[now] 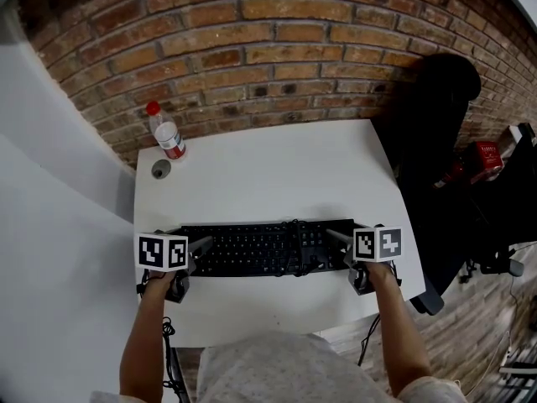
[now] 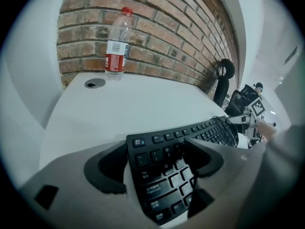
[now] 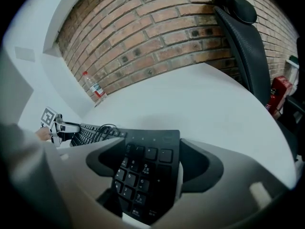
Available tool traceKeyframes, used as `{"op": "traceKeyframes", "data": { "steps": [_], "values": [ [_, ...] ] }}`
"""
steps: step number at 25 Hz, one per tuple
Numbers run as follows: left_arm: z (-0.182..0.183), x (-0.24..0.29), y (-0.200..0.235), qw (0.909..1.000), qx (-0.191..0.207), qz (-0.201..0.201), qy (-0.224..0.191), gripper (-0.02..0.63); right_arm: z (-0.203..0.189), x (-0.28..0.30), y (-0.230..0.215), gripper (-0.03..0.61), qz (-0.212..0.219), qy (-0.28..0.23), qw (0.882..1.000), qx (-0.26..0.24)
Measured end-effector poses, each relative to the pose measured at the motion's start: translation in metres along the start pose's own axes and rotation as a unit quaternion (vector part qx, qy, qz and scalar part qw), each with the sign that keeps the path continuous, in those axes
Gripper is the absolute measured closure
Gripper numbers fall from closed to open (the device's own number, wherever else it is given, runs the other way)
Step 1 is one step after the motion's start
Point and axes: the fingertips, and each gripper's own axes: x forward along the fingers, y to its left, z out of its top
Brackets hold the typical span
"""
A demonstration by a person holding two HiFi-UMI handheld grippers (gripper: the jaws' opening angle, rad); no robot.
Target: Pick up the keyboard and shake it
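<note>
The keyboard (image 1: pixel 264 248) lies along the near edge of the tabletop (image 1: pixel 277 175), so one gripper can take each short end for a level lift. The left gripper (image 1: pixel 200 245) and right gripper (image 1: pixel 339 248) stand wide open, each straddling its end of the keyboard (a sliver of white shows beside a pad, so neither seems clamped yet).

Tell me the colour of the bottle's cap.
Red. The cap on the bottle shows best in the left gripper view.
</note>
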Motion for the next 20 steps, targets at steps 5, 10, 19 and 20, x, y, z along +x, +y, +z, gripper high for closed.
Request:
{"op": "traceKeyframes", "data": {
  "steps": [5,10,19,20],
  "values": [
    [-0.001,-0.004,-0.002,0.9999,0.002,0.01,-0.005,0.247,0.003,-0.004,0.0,0.221,-0.006,-0.01,1.0,-0.002],
    [0.004,-0.015,-0.004,0.9988,0.009,0.027,-0.039,0.247,0.018,-0.012,0.006,0.221,-0.011,-0.037,0.999,-0.032],
    [0.023,-0.04,-0.009,0.9921,0.008,0.043,-0.118,0.27,0.037,-0.027,0.017,0.225,-0.005,-0.084,0.994,-0.063],
    [0.025,-0.042,-0.01,0.9911,0.011,0.044,-0.125,0.27,0.039,-0.028,0.018,0.225,-0.004,-0.09,0.994,-0.066]
  ]
}}
